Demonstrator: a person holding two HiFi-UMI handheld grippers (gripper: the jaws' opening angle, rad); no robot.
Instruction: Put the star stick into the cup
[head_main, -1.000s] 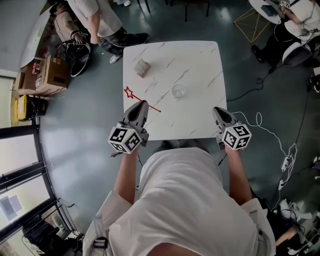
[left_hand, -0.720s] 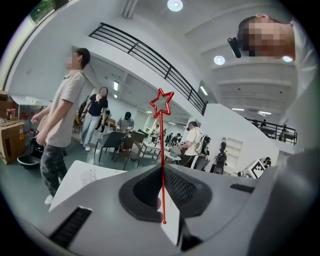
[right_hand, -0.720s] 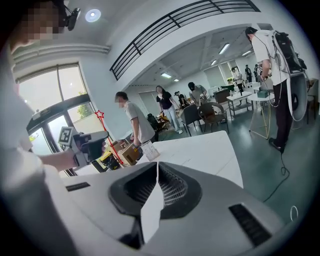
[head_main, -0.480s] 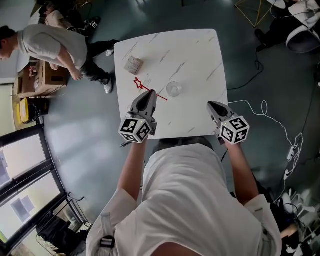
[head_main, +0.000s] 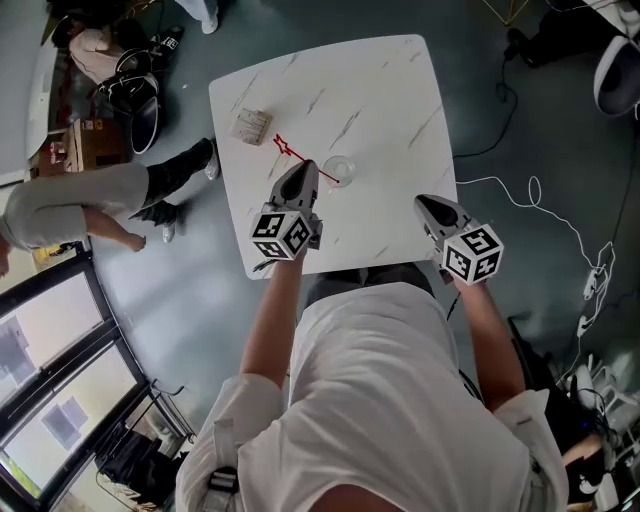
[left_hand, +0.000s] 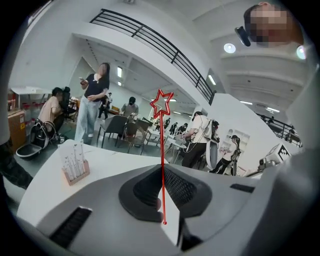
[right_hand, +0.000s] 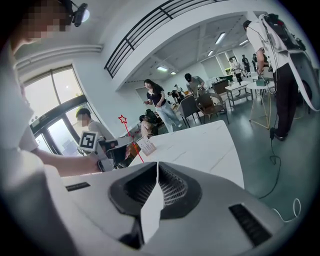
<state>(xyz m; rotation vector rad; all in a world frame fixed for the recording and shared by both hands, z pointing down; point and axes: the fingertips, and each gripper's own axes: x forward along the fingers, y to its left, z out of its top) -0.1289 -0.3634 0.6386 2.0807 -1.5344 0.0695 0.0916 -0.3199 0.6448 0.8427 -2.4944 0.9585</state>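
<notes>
A thin red star stick (head_main: 290, 152) is pinched in my left gripper (head_main: 305, 168), which is shut on it. In the left gripper view the star stick (left_hand: 162, 150) rises straight up from the closed jaws, its outline star at the top. The clear cup (head_main: 340, 170) stands on the white marble table (head_main: 390, 110), just right of the left gripper's tip. My right gripper (head_main: 424, 203) hovers at the table's near right edge, shut with nothing in it. The right gripper view shows its closed jaws and the star stick (right_hand: 123, 120) off to the left.
A small wooden block holder (head_main: 250, 126) with white sticks stands at the table's far left; the same holder (left_hand: 75, 162) shows in the left gripper view. A person bends over on the floor left of the table (head_main: 70, 205). Cables (head_main: 530, 200) lie on the floor to the right.
My left gripper has carried the star stick forward and down over the table, ending beside the cup. The right gripper has sunk slightly. The person to the left has moved away from the table.
</notes>
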